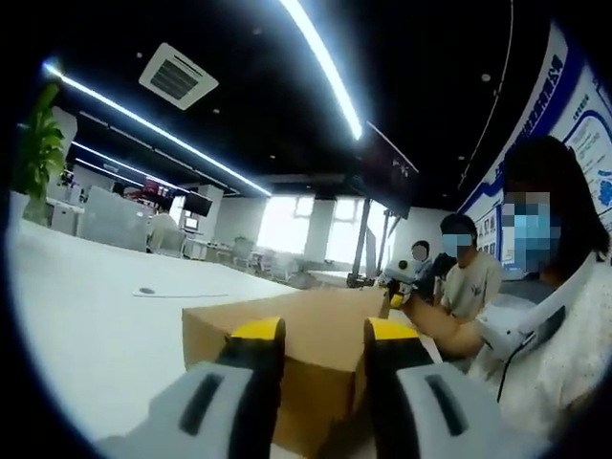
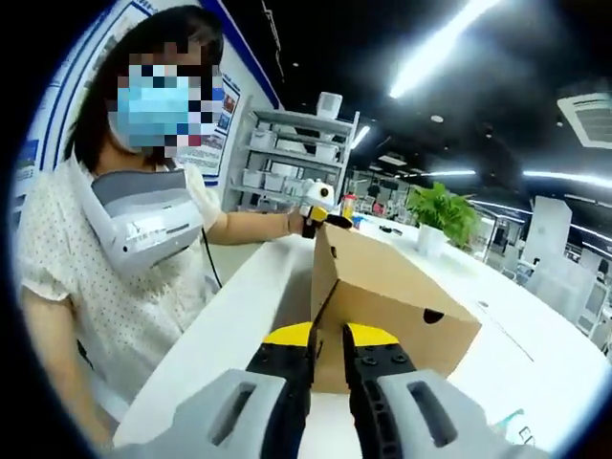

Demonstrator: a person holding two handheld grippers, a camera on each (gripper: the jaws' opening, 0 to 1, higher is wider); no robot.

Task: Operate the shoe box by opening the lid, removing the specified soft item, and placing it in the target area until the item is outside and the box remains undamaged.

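Note:
A brown cardboard shoe box (image 1: 316, 330) lies lid-down-closed on the white table (image 1: 96, 316). My left gripper (image 1: 325, 335) is at one end of it, open, with the box's end showing between its yellow-tipped jaws. In the right gripper view the box (image 2: 392, 287) runs away from the camera, an oval hole in its side. My right gripper (image 2: 327, 337) sits at the near end, jaws almost together with only a narrow slit. Each gripper also shows at the far end of the box in the other's view: the right gripper (image 1: 394, 295), the left gripper (image 2: 320, 216).
A person in a light dotted top (image 2: 105, 306) stands along the table's edge, arms reaching to both ends of the box. Other people (image 1: 469, 273) sit behind. A potted plant (image 2: 442, 215) and shelves (image 2: 287, 158) stand beyond the table. White tabletop (image 2: 535, 373) spreads beside the box.

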